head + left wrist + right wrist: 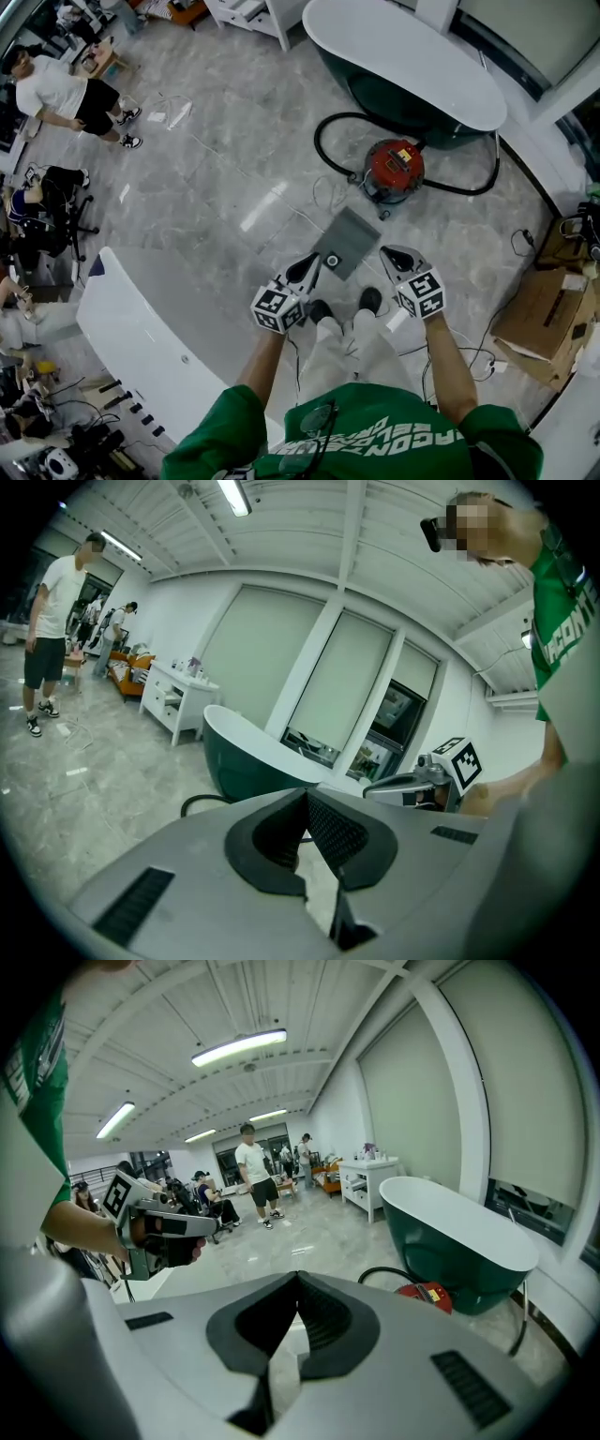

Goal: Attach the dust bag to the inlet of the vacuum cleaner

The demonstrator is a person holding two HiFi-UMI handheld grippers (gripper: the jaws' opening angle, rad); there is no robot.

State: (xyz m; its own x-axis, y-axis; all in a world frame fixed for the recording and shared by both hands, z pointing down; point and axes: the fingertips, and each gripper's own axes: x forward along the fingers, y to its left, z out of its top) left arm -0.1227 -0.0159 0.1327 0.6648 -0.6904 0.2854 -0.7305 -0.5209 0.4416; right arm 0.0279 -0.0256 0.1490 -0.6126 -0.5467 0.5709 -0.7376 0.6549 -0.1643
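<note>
The red vacuum cleaner (pixel 394 169) stands on the marble floor beside a green bathtub (pixel 403 56), its black hose (pixel 323 150) looping around it. It also shows small in the right gripper view (pixel 427 1295). A flat grey dust bag (pixel 350 236) with a round collar (pixel 331 261) lies on the floor in front of the person's shoes. My left gripper (pixel 312 263) hangs above the bag's near left corner, jaws shut with nothing in them (pixel 305 795). My right gripper (pixel 392 253) is just right of the bag, also shut and empty (pixel 298 1280).
A long white tub-like shape (pixel 141 328) lies to the near left. Cardboard boxes (pixel 539 309) and cables sit at the right. People (pixel 66 94) stand and sit at the far left, near white drawers (pixel 366 1180).
</note>
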